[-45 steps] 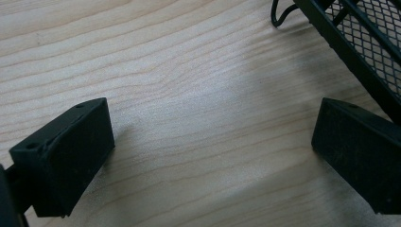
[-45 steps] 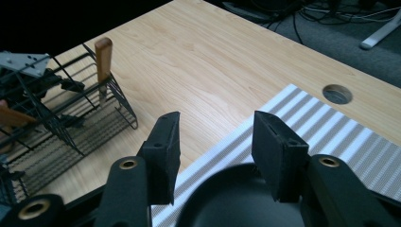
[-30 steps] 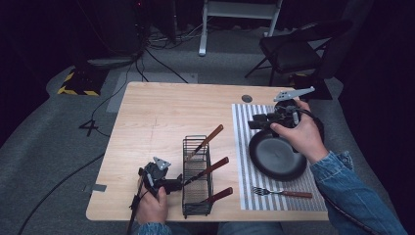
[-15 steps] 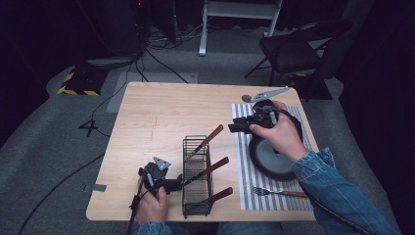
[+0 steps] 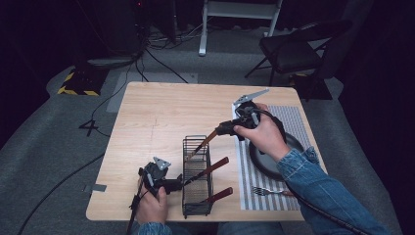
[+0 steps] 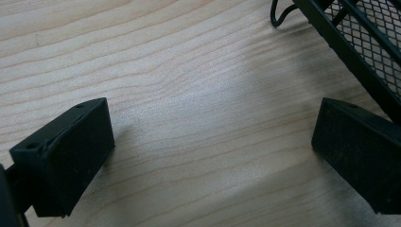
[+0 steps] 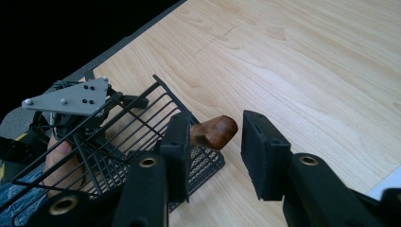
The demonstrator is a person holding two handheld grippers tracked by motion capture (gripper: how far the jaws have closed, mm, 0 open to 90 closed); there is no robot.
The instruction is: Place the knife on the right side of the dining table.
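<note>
A pale wooden bench (image 5: 156, 117) stands on grey carpet in a dark room. The left gripper (image 5: 172, 185), jaws wide apart around nothing, rests beside the black wire rack (image 5: 197, 205). Three wooden handles lean out of the rack, slanting up and right. The right gripper (image 7: 215, 142) has been closing around the top wooden handle (image 7: 215, 132), not yet pinching it. One dark pan (image 5: 262, 164) and one fork (image 5: 264, 191) lie on the striped mat (image 5: 247, 196).
</note>
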